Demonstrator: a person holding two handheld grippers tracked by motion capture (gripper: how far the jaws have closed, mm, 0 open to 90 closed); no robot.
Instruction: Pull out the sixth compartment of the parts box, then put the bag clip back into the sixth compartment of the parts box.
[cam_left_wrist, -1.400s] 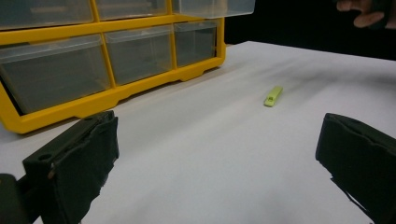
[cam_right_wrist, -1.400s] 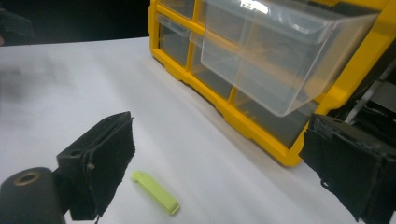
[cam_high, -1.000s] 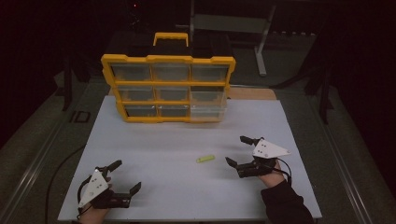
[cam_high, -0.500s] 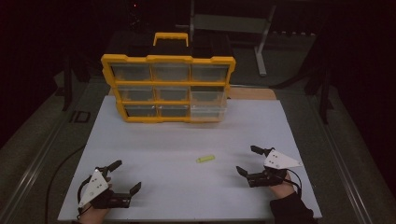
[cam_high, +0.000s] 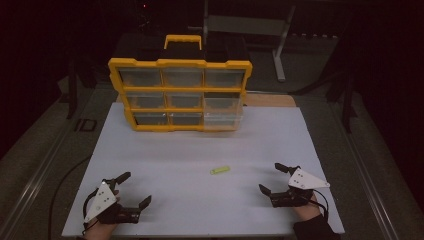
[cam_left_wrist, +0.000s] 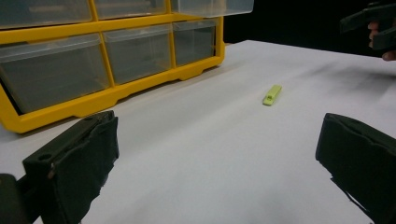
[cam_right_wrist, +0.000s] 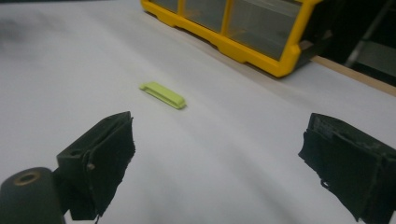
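High view: my left claw (cam_high: 134, 189) and right claw (cam_high: 280, 177) both wide, empty; green clip (cam_high: 220, 170) between them, nearer the right.

Left gripper view: clip (cam_left_wrist: 272, 94) well ahead.

Right gripper view: clip (cam_right_wrist: 163, 94) ahead-left; I judge reach and straddle next.

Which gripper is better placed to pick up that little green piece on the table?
Probably the right gripper: it sits open, nearer the green piece, jaws facing it. The left gripper, also open, rests farther off.
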